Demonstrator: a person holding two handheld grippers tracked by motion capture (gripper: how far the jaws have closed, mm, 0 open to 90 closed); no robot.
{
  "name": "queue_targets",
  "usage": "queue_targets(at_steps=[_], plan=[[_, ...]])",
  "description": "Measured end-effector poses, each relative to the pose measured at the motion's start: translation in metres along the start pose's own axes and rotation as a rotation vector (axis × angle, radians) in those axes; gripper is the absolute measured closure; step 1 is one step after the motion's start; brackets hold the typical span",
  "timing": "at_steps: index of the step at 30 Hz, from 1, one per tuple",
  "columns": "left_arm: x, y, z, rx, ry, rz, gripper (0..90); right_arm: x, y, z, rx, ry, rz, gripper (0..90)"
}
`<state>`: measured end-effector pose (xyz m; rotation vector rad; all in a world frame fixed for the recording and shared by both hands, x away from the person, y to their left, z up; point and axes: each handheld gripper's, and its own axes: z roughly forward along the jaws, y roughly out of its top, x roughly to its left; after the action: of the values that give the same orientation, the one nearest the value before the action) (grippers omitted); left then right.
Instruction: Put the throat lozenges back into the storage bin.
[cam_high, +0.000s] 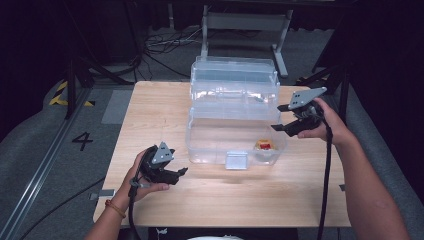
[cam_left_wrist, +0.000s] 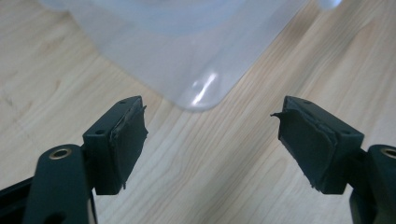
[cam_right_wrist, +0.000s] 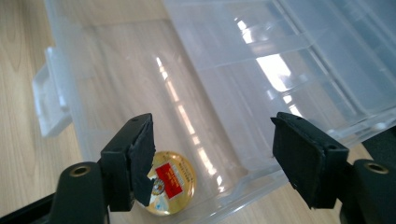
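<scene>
Both claws, left (cam_high: 183, 171) and right (cam_high: 275, 127), gape empty beside the clear plastic lidded box (cam_high: 235, 117); a careless swing risks shoving it off the wooden surface (cam_high: 150, 115).

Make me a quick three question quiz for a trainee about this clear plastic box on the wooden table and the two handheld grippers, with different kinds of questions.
1. True or false: the clear plastic storage box on the light wooden table has its lid open.
2. Multiple choice: where does the small round gold item with a red label lie? A, on the table beside the box; B, on the floor of the box; C, between the right gripper's pads.
3. Fill in: both the left gripper and the right gripper are open and hold ____.

Key: 1 true. 2 B. 3 nothing.
</scene>
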<state>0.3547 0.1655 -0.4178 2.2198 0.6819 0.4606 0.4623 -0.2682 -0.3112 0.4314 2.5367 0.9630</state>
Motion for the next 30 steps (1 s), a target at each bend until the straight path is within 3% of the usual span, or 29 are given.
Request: queue_targets(at_steps=[4, 8, 11, 18, 20, 27, 30], plan=[[-0.002, 0.022, -0.005, -0.032, 0.01, 0.041, 25.7, -0.01, 0.006, -0.006, -0.066, -0.05, 0.041, 33.5], [-0.003, 0.033, -0.002, -0.03, 0.007, 0.058, 25.7, -0.017, 0.011, -0.007, -0.087, -0.074, 0.063, 34.5], [-0.006, 0.043, 0.002, -0.023, -0.004, 0.092, 25.8, -0.027, 0.019, -0.006, -0.121, -0.094, 0.114, 33.4], [-0.007, 0.059, 0.019, -0.004, -0.036, 0.12, 26.7, -0.045, 0.033, 0.011, -0.102, -0.116, 0.134, 34.2], [-0.006, 0.061, 0.026, 0.009, -0.044, 0.135, 33.0, -0.049, 0.037, 0.018, -0.083, -0.122, 0.134, 34.3], [-0.002, 0.066, 0.04, 0.047, -0.079, 0.139, 39.6, -0.062, 0.045, 0.035, -0.052, -0.108, 0.152, 35.4], [0.0, 0.068, 0.046, 0.081, -0.098, 0.159, 44.7, -0.066, 0.051, 0.046, -0.023, -0.104, 0.145, 38.0]])
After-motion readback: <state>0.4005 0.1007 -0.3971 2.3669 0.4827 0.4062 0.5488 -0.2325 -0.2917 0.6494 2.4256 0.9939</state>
